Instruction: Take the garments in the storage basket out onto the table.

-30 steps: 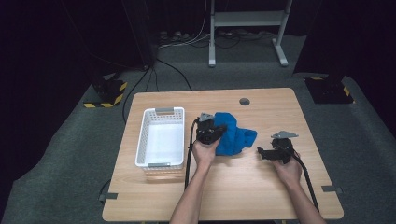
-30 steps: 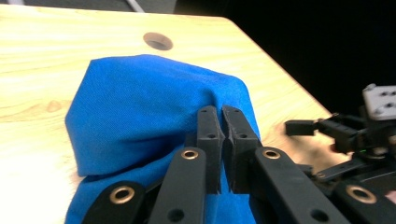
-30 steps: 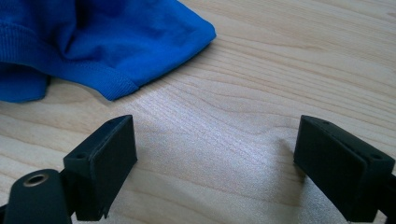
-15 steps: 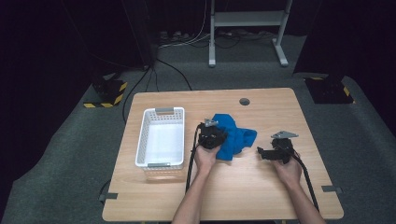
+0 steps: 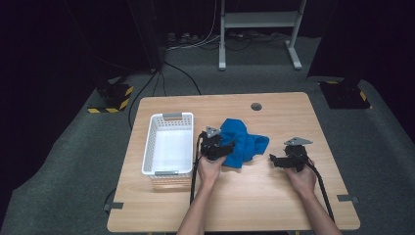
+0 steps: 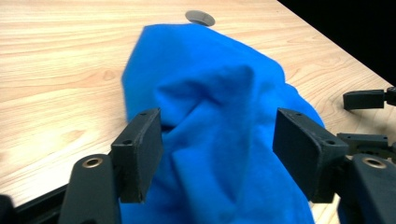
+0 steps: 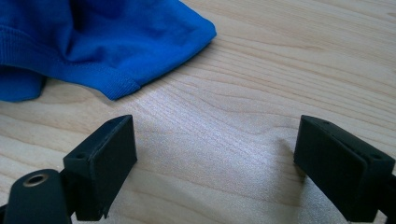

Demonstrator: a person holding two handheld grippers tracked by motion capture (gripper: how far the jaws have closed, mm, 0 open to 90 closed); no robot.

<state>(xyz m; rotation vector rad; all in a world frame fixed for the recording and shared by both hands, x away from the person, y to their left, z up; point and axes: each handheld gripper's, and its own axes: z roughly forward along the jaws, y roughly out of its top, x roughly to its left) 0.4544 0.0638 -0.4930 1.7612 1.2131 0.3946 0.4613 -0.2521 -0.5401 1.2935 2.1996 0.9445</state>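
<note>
Broadly, the wooden desk (image 5: 274, 205) carried a white plastic basket (image 5: 169, 143) near its left edge and a crumpled blue cloth (image 5: 241, 142) about its middle. Over the cloth's left side, the left hand-held gripper (image 6: 219, 149) had just been opening; its jaws stood apart with a fold of cloth between them, unpressed. Toward the right edge, the right hand-held gripper (image 7: 215, 163) hung open over bare wood, just beside the cloth's hem.
</note>
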